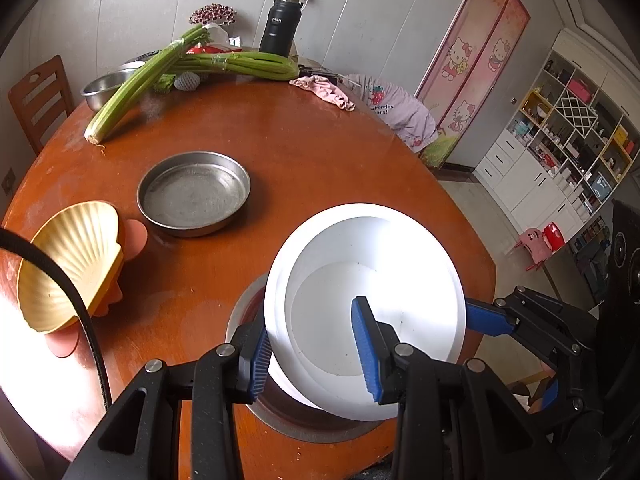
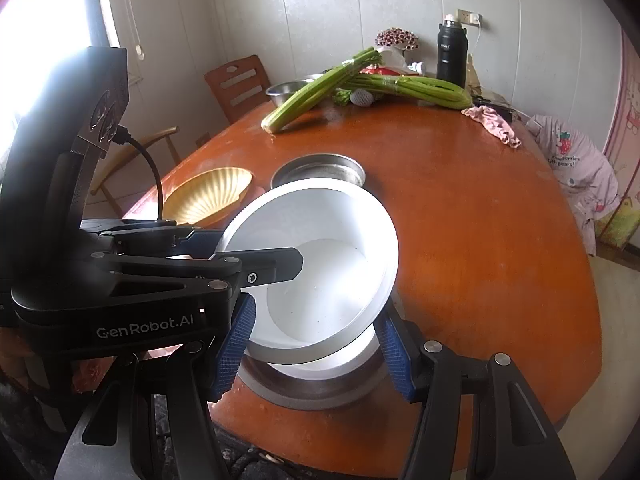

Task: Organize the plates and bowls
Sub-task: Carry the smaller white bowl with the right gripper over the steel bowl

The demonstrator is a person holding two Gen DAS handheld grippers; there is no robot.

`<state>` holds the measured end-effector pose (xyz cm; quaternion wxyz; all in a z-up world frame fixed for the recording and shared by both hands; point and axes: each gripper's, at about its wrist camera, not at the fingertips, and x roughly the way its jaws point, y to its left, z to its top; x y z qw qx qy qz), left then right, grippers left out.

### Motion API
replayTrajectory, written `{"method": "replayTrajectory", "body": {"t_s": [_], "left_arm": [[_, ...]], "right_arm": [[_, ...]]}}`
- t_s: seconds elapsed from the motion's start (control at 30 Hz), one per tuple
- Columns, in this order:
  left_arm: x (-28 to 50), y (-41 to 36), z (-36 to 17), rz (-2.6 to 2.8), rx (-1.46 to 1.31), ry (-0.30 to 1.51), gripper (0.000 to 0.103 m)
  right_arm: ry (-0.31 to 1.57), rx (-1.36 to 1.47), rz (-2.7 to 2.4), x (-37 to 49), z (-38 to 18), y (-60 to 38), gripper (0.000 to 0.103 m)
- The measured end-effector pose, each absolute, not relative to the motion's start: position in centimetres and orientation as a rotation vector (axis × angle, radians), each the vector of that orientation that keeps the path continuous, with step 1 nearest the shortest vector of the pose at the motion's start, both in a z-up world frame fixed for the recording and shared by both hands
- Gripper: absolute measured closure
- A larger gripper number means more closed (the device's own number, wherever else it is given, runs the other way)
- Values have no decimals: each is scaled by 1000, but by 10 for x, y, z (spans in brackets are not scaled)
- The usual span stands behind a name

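Gripping the near rim of the white bowl [image 1: 372,304], the left gripper [image 1: 316,354] is holding it tilted above a metal pan [image 1: 256,408] at the worktop's [image 1: 304,152] near edge, one of its jaws inside the bowl and one outside. The right gripper [image 2: 316,354] is sitting with its jaws apart on either side of the bowl's lower wall, not clamping it. Farther back, an empty round metal pan [image 1: 194,198] and a yellow shell-shaped dish [image 1: 70,264] are lying near each other, with celery bunches [image 1: 140,80] beyond.
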<state>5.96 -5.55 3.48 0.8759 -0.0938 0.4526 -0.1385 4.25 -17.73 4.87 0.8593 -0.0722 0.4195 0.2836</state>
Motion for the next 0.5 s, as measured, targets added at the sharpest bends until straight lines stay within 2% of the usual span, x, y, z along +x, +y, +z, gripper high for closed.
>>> {"method": "replayTrajectory", "body": {"t_s": [0.5], "left_arm": [[60,-61,17,-278,-185,989,66]], "right_arm": [[927,-144,597,41,30,-180,40]]}}
